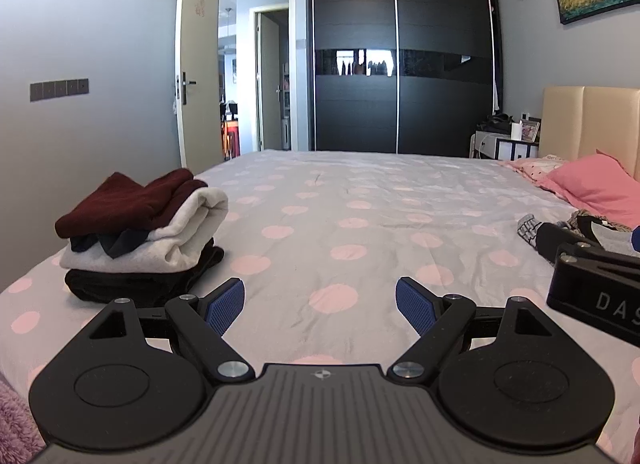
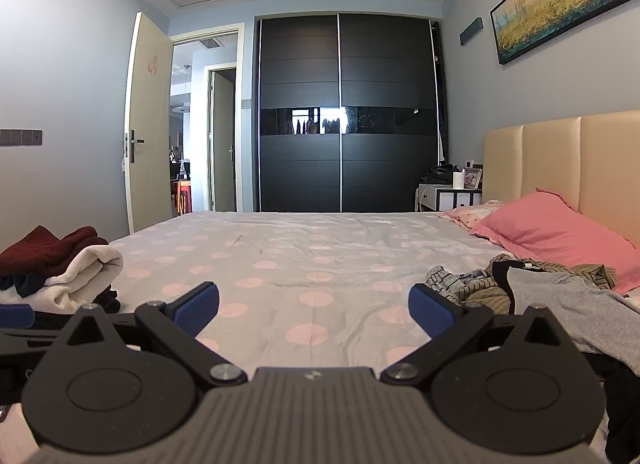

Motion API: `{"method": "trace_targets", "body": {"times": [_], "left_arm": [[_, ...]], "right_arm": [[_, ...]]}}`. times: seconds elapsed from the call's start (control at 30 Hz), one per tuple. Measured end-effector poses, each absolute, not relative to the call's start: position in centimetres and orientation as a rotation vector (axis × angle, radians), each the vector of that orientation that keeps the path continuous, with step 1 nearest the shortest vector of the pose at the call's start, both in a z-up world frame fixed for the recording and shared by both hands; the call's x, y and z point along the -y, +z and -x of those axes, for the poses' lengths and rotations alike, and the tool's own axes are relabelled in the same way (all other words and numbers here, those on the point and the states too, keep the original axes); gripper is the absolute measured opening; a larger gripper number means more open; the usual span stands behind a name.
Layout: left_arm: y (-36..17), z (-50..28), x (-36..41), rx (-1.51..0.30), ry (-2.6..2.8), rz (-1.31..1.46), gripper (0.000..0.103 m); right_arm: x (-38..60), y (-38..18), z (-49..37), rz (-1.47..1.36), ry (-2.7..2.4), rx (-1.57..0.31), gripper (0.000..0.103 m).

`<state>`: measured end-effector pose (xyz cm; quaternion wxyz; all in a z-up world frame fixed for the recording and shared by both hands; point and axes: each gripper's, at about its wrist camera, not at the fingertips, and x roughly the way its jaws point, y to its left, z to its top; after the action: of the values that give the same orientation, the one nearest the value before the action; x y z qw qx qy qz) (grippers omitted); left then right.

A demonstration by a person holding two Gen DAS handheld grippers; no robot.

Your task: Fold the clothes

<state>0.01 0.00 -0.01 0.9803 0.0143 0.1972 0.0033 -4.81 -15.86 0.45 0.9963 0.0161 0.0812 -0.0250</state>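
A stack of folded clothes (image 1: pixel 140 232) sits on the bed's left side: a maroon piece on top, a cream one under it, black at the bottom. The same stack (image 2: pixel 60 268) shows at the left of the right wrist view. A heap of unfolded clothes (image 2: pixel 560 292), grey and striped, lies at the right beside the pillow; its edge (image 1: pixel 580 228) appears in the left wrist view. My left gripper (image 1: pixel 320 306) hovers open over the bedspread, holding nothing. My right gripper (image 2: pixel 314 310) is open too, its right finger close to the heap. The right gripper's body (image 1: pixel 596 292) shows at the right edge.
The bed (image 2: pixel 312 260) has a grey spread with pink dots. A pink pillow (image 2: pixel 552 236) lies against the beige headboard (image 2: pixel 560 160). A dark wardrobe (image 2: pixel 344 112), an open door (image 2: pixel 148 124) and a nightstand (image 2: pixel 448 194) stand beyond the bed.
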Motion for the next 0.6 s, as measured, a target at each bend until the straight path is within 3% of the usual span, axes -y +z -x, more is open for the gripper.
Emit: {"method": "trace_targets", "body": {"times": [0.6], "left_arm": [[-0.1,0.2,-0.1,-0.371,0.003,-0.022,0.083]], "right_arm": [[16.3,0.8,5.3,-0.02,-0.07,-0.157,0.102]]}}
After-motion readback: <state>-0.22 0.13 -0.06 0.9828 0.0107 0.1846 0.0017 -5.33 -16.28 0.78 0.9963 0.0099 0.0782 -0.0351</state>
